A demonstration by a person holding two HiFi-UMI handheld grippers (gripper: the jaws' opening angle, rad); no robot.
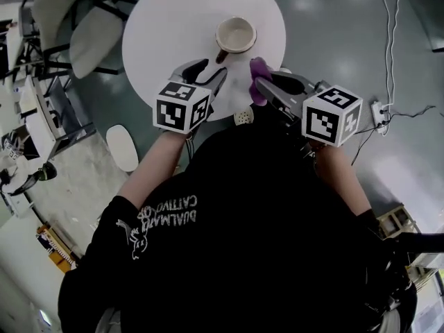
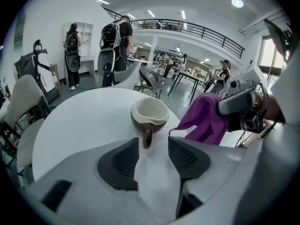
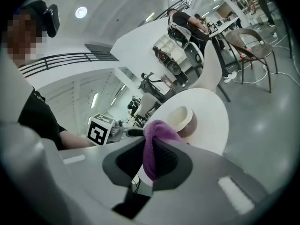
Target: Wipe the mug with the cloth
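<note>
My left gripper (image 2: 153, 146) is spread wide, nothing in it. My right gripper (image 3: 150, 150) is pinching the purple cloth (image 3: 157, 128). Just past the left tips sits the mug (image 2: 149, 115), upright on the white table (image 2: 79, 125). It's brown outside, cream inside, handle pointing back at me.

The mug (image 1: 235, 35) stands on the table (image 1: 166, 19), past its middle, with its handle towards the person. The left gripper (image 1: 213, 69) hangs over the table's near edge, just before that handle, with nothing between its jaws. The right gripper (image 1: 262, 83) is to its right, and the cloth (image 1: 258, 71) between its jaws lies near the mug's right side. A chair (image 1: 97, 37) stands left of the table.
</note>
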